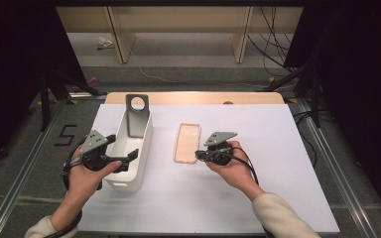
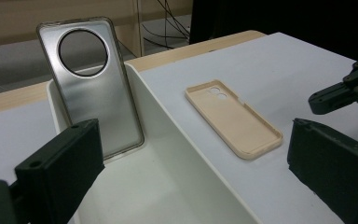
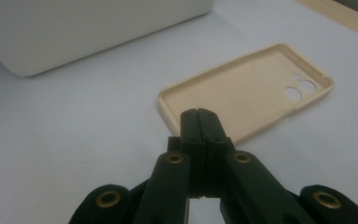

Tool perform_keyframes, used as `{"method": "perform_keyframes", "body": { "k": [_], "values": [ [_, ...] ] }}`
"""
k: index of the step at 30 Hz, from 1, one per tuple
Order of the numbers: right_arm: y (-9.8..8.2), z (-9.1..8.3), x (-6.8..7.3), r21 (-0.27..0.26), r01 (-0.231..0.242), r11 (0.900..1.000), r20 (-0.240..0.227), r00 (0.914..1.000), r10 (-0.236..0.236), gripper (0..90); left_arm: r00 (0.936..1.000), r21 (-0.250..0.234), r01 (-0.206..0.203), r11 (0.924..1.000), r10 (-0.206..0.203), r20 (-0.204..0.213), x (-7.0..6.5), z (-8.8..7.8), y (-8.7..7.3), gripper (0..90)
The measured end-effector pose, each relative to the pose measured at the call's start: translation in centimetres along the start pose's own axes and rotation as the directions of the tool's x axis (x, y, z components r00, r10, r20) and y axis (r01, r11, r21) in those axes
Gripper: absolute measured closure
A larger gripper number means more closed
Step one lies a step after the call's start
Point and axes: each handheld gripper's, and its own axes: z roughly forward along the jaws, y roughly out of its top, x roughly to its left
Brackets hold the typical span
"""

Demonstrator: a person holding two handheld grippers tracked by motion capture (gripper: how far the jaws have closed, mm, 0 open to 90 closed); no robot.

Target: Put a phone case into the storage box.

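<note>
My right gripper (image 3: 199,116), jaws pressed together empty at centre frame, could shove the beige case (image 3: 256,88) instead of gripping it.

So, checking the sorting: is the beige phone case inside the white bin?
No, the beige phone case lies flat on the table beside the white bin.

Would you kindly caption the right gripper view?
Shut right tool poised at the near edge of a beige phone case lying open-side up.
</note>
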Motion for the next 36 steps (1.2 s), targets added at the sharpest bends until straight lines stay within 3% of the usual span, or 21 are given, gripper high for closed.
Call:
{"method": "perform_keyframes", "body": {
  "k": [13, 17, 36],
  "values": [
    [0.2, 4.9, -0.1, 0.132, 0.011, 0.991, 0.047, 0.9987, -0.017, 90.0, 1.0, -0.002, 0.005, 1.0, -0.005, 0.003, 0.1, -0.1, 0.0, 3.0],
    [0.0, 5.0, -0.3, 0.161, 0.013, 0.987, 0.054, 0.9983, -0.022, 90.0, 1.0, 0.002, 0.005, 1.0, -0.005, 0.004, 0.1, 0.0, -0.1, 3.0],
    [-0.1, 4.8, -0.8, 0.197, 0.052, 0.979, 0.068, 0.9955, -0.066, 90.0, 0.9999, 0.005, 0.005, 1.0, -0.005, 0.009, 0.0, 0.1, -0.2, 3.0]
  ]
}}
